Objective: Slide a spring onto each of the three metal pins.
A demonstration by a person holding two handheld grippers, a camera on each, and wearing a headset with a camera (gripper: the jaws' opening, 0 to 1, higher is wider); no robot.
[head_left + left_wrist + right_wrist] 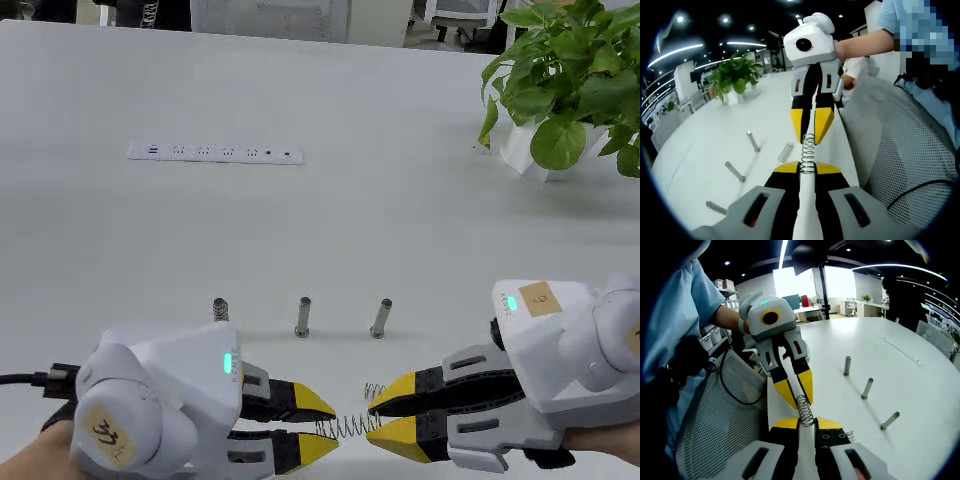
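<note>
Left gripper [333, 427]: clenched on thin steel coil spring [350, 426].
Right gripper [371, 418]: grasps its other end.
Tip: free one end, then centre it over bare metal pin [303, 316].

The white table [400, 230] bears a power strip [214, 152], a potted plant [565, 85] and three standing metal pins: left pin [221, 318] wearing a fitted spring [220, 305], middle pin [303, 316], right pin [381, 318]. A loose spring [374, 391] lies nearer.

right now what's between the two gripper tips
A spring spans the gap, one end in the left gripper, the other in the right gripper; the head view shows it plainly.
</note>
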